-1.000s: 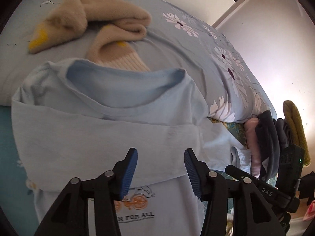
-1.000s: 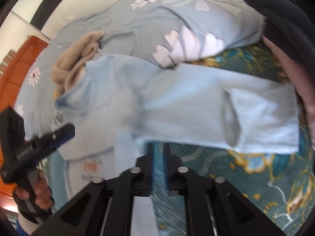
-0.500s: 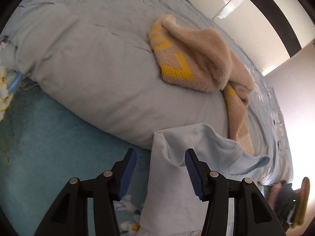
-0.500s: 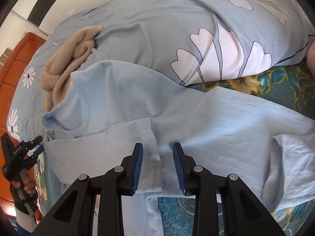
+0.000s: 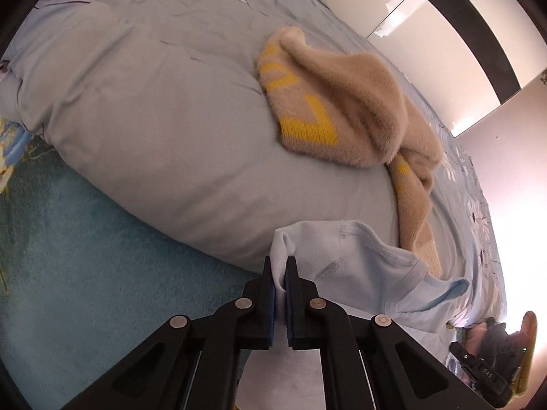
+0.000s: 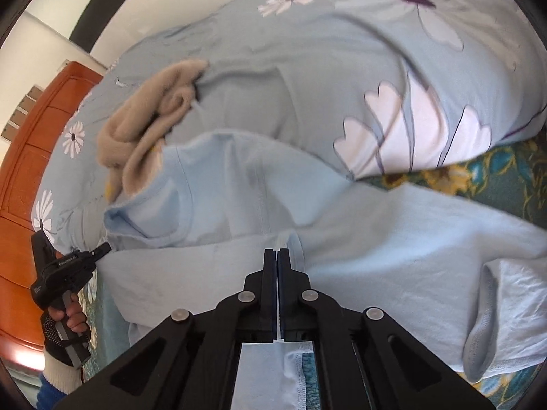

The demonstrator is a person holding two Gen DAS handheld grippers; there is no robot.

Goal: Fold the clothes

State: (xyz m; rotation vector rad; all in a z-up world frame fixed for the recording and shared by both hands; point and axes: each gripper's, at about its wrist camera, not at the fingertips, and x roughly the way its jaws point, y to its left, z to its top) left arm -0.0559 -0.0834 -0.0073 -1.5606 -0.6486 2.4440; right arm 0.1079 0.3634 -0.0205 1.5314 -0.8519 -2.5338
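A light blue T-shirt (image 6: 239,201) lies on the bed, its collar end against a grey-blue duvet, with a sleeve spread to the right. My left gripper (image 5: 280,266) is shut on the T-shirt (image 5: 345,259) at its left shoulder corner. My right gripper (image 6: 276,256) is shut on a folded edge of the T-shirt near its middle. The left gripper also shows in the right wrist view (image 6: 102,248), at the shirt's left edge.
A beige and yellow fuzzy sweater (image 5: 342,116) lies crumpled on the flowered duvet (image 6: 359,68) behind the shirt. A teal patterned sheet (image 5: 85,239) covers the bed. A wooden headboard (image 6: 30,157) stands at the left. The right gripper shows at the left wrist view's lower right (image 5: 485,369).
Both grippers were open half a second ago and have closed on the T-shirt. The left gripper swung from the shirt's middle to its left shoulder corner.
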